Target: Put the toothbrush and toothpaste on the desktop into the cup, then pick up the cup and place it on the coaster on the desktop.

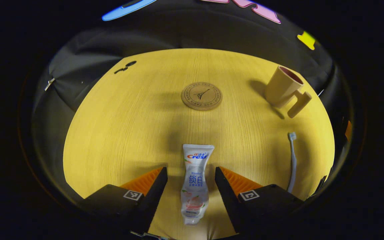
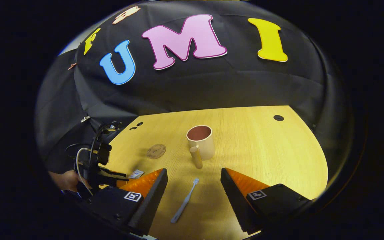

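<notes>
The left gripper (image 1: 191,173) is hanging low over the wooden desktop (image 1: 128,133) with its jaws spread wide, released, the toothpaste tube (image 1: 194,183) lying lengthwise in the gap between the two fingers and touching neither; the tube's flat crimped end is pointing toward twelve o'clock and its cap end toward six; in the left gripper view the round cork coaster (image 1: 201,96) is lying well beyond the tube at twelve o'clock, bare; the beige cup (image 1: 283,88) is standing at about two o'clock, its handle turned toward the camera; the pale toothbrush (image 1: 292,163) is lying flat at roughly four o'clock, bristle head toward the cup. The right gripper (image 2: 194,181) is likewise standing open, gripping nothing, its fingers framing the toothbrush (image 2: 184,201), which is lying on the desktop (image 2: 262,150) between them without touching either, head toward twelve o'clock; in the right gripper view the cup (image 2: 201,141) is sitting upright at twelve o'clock just past the brush head, empty inside; the coaster (image 2: 156,151) is lying at about eleven o'clock, apart from the cup; the left gripper (image 2: 118,176) is showing at nine o'clock, held in a hand (image 2: 67,180), the toothpaste tube's end (image 2: 136,173) just beside its fingertips.
</notes>
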